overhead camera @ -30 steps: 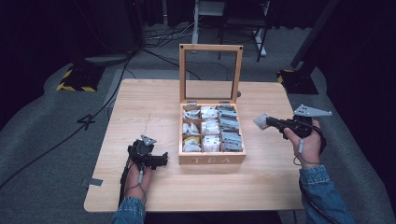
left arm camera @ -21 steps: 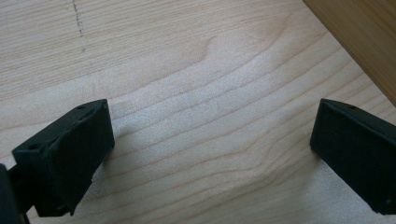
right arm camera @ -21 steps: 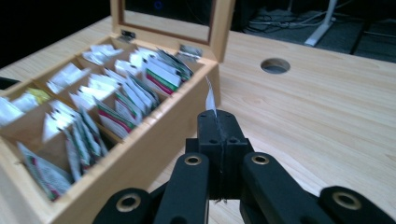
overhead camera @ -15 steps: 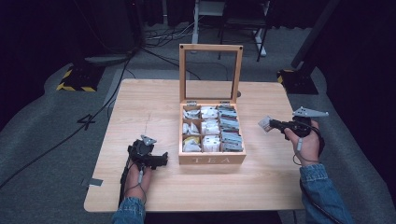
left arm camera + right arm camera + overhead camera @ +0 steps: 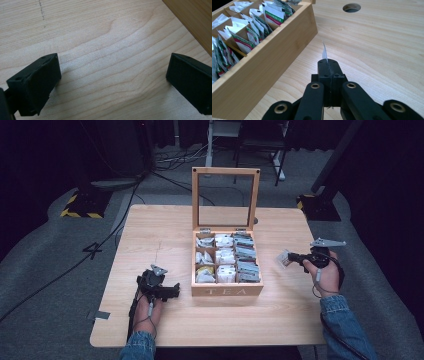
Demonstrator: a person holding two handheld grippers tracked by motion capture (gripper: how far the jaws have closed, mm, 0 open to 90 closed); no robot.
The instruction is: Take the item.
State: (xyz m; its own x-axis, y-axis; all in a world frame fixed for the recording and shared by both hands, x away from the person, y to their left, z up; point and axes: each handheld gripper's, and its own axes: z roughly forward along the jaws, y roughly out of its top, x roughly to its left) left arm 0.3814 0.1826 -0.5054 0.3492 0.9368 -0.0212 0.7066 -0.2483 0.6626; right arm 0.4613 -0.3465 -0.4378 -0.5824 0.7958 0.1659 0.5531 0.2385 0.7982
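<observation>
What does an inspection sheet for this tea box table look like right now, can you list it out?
Surface: wooden table, round hole near the box.
Job's things: open tea box with sachets; one tea sachet pinched edge-on.
Clutter: nothing seen.
Grippers: right gripper shut on the sachet beside the box; left gripper open, resting on the table.
Cables: thin ones trail along both wrists.
Surroundings: dark room, grey floor, floor cables.

Both forearms wore blue denim sleeves (image 5: 345,320). Each gripper was matte black — the right gripper (image 5: 327,62) showed brass-coloured pivot pins on its linkage arms, a grey three-cornered plate (image 5: 327,242) on top and a thin cable looping at the wrist. The left gripper (image 5: 112,80) had blocky, finely textured pads.
</observation>
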